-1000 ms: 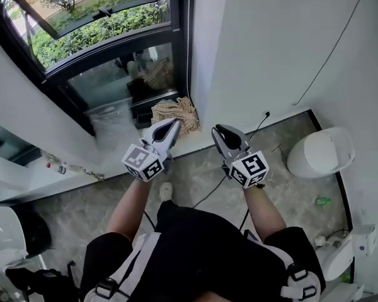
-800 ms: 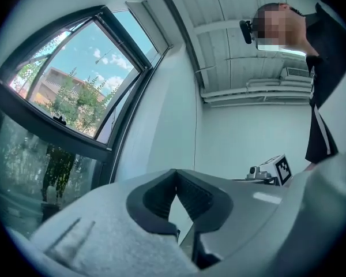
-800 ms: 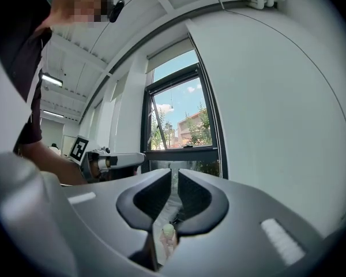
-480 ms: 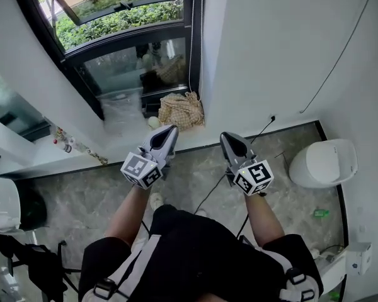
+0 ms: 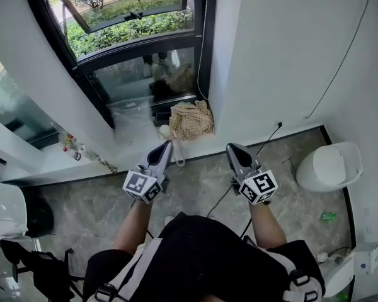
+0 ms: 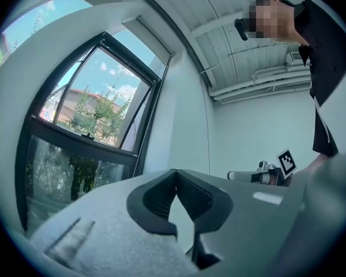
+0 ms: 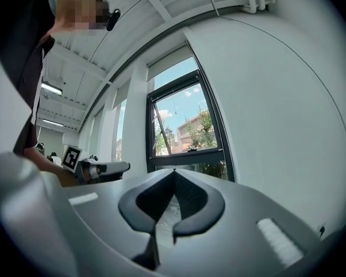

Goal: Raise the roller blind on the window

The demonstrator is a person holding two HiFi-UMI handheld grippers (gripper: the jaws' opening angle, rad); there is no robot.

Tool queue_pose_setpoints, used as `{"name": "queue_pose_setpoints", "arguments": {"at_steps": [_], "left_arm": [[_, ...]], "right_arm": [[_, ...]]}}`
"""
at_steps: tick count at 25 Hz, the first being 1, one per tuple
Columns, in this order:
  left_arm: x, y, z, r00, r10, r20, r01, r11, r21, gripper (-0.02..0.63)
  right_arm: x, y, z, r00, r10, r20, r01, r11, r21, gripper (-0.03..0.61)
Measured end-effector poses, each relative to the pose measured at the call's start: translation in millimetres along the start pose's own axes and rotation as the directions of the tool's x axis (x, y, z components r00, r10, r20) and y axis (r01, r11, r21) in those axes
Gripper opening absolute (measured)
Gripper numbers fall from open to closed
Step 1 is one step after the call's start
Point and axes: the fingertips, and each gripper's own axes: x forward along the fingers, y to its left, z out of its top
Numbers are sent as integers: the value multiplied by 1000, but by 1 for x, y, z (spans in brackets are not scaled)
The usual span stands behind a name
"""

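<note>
The black-framed window (image 5: 138,49) fills the top of the head view. A thin blind cord (image 5: 203,49) hangs down its right edge and ends in a loop (image 5: 176,155) by the sill. The roller blind (image 7: 174,60) is a pale band across the window's top in the right gripper view, and the roller blind (image 6: 154,38) shows likewise in the left gripper view. My left gripper (image 5: 167,145) points at the sill, shut and empty, close to the cord's loop. My right gripper (image 5: 230,148) is level with it, shut, nothing between its jaws. Left gripper (image 6: 176,172) and right gripper (image 7: 174,171) both show their pads together.
A beige woven bag (image 5: 191,119) lies on the sill at the window's right corner. A black cable (image 5: 264,137) runs from a wall socket across the marble floor. A white lidded bin (image 5: 331,167) stands at the right. Small bottles (image 5: 72,148) sit on the left ledge.
The head view has swung so the window sits further right and lower in frame. Both grippers stay side by side before the sill, a little lower. The right gripper's jaws have come together.
</note>
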Motion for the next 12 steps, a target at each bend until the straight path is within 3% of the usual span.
{"name": "queue_pose_setpoints", "arguments": {"at_steps": [12], "left_arm": [[-27,31,4,1000,-7,9,7,1000,-27,0]], "right_arm": [[32,28,-8,1000,-12,10,12,999,42,-2]]}}
